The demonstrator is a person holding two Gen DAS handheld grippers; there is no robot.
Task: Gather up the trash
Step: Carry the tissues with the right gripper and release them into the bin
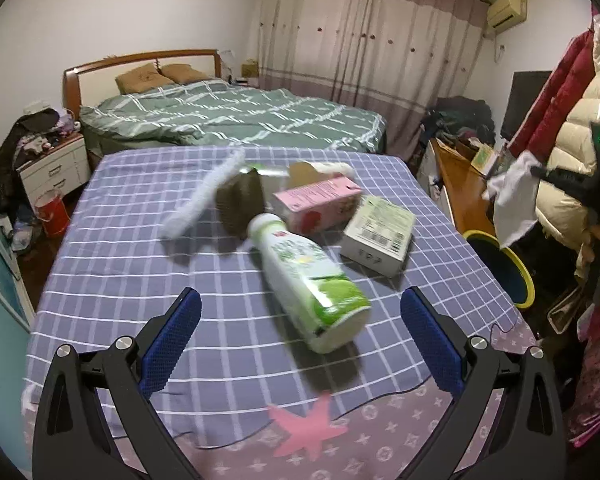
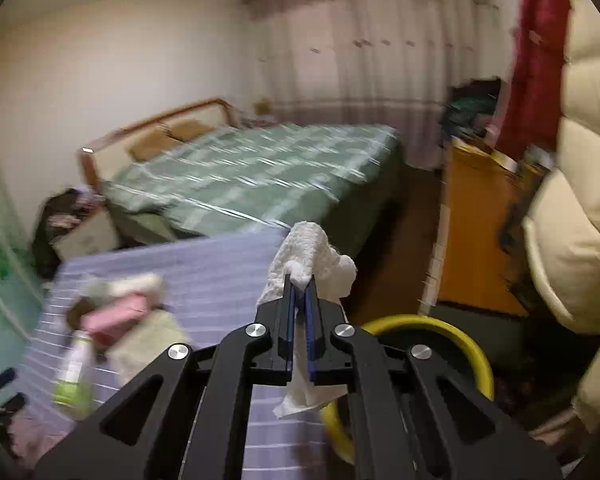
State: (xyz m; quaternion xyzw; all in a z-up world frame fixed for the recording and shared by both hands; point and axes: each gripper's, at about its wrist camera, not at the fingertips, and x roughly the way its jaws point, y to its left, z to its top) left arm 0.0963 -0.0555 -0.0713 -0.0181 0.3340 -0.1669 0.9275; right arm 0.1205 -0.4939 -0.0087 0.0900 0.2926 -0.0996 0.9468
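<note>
While the left tool (image 1: 300,328) hangs with its blue pads spread wide and nothing between them, the right tool (image 2: 299,286) is clenched on a crumpled white tissue (image 2: 312,256), the paper bunched above the pads and a flap trailing below them. In the right wrist view the tissue sits past the right edge of the table (image 2: 204,264), with the yellow rim of a dark bin (image 2: 452,330) just beyond and below the tool. In the left wrist view the same tissue (image 1: 514,200) shows at far right, held off the table above the bin (image 1: 500,268), which stands on the floor beside the table's right edge. The table (image 1: 112,280) carries a purple-and-white checked cloth. On it, near the middle: a white bottle with a green label (image 1: 308,280), lying on its side, cap end toward the far edge, base toward the near edge. Just beyond it, a pink carton (image 1: 320,204), lying flat, its flap end open. Right of the carton and touching or nearly touching it, a white-and-green box (image 1: 376,236) with a barcode on its near face. Left of the carton, a brown crumpled item (image 1: 240,200), identity unclear. Farther left, a long white fuzzy strip (image 1: 204,196), blurred. A pink star-shaped patch (image 1: 306,428) shows at the near edge. A bed with a green checked cover (image 1: 236,116) stands beyond the table's far edge.
</note>
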